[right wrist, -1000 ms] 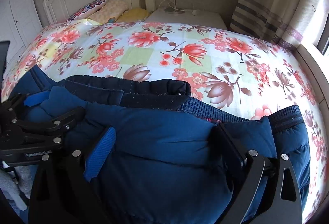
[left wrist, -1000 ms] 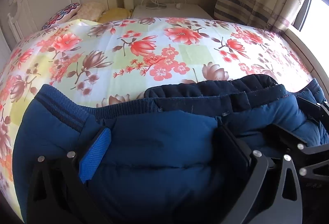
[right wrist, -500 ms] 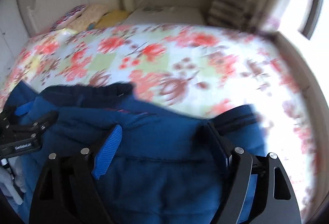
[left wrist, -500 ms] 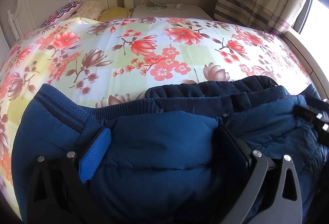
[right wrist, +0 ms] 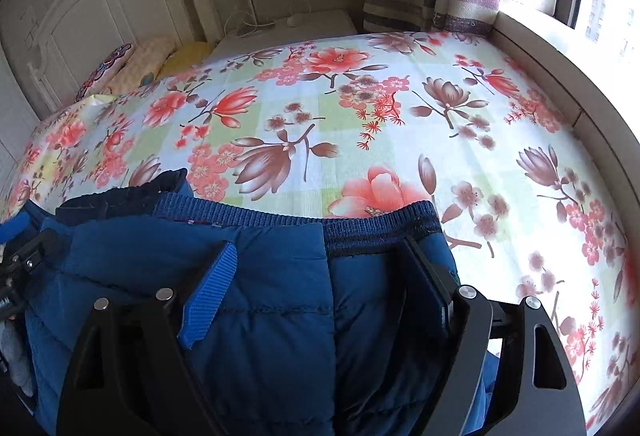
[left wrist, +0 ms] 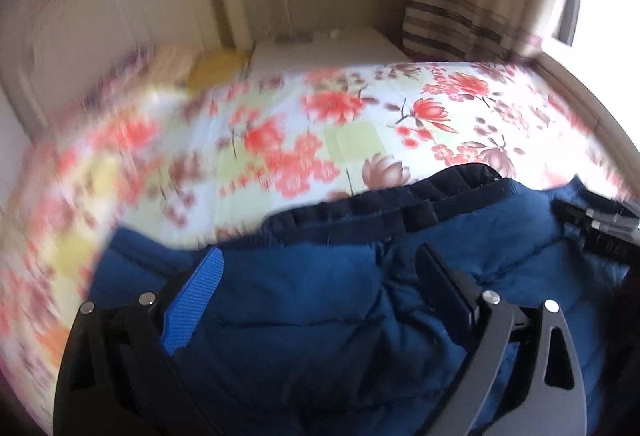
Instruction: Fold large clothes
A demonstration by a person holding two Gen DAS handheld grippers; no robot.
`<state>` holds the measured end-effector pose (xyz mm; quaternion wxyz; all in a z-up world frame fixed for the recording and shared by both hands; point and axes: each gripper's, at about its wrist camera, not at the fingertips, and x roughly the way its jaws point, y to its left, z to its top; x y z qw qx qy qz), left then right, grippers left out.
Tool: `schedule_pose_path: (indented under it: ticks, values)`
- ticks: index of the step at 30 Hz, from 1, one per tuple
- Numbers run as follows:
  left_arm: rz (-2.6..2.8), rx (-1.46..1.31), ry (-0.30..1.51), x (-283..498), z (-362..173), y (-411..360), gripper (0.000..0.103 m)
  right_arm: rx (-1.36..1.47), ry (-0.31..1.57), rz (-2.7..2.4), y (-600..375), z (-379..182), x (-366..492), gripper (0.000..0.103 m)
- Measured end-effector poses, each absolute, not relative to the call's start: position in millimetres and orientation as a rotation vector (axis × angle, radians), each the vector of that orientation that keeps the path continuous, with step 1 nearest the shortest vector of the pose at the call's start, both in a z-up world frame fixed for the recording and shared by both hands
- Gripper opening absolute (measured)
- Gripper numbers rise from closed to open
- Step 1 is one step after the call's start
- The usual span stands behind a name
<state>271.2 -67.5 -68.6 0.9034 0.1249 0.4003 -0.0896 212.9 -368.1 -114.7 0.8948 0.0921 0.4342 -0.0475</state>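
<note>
Two grippers are holding one blue padded jacket (right wrist: 280, 316) at the near edge of the floral bedspread (right wrist: 360, 124); the left gripper (left wrist: 316, 264) is pinching a bunched fold of it between its fingers; the right gripper (right wrist: 320, 256) is clamping the quilted fabric just below the ribbed hem (right wrist: 376, 226); the left view is blurring.

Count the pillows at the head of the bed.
3. In the right wrist view: a patterned pillow farthest left against the headboard, a cream pillow beside it, and a yellow pillow nearest the nightstand. The bedspread may hide more.
</note>
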Motion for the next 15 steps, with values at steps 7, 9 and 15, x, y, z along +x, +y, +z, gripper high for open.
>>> schedule_pose_path:
  ticks: [7,9,15]
  values:
    - [-0.244,0.174,0.941,293,-96,-42,0.100,0.194,0.900,-0.097,-368,-115,213,0.077]
    - [-0.237,0.149,0.927,294,-87,-30,0.097,0.198,0.900,-0.095,-368,-115,213,0.077]
    - [-0.171,-0.159,0.985,324,-97,62,0.091,0.204,0.899,-0.093,-370,-115,213,0.077]
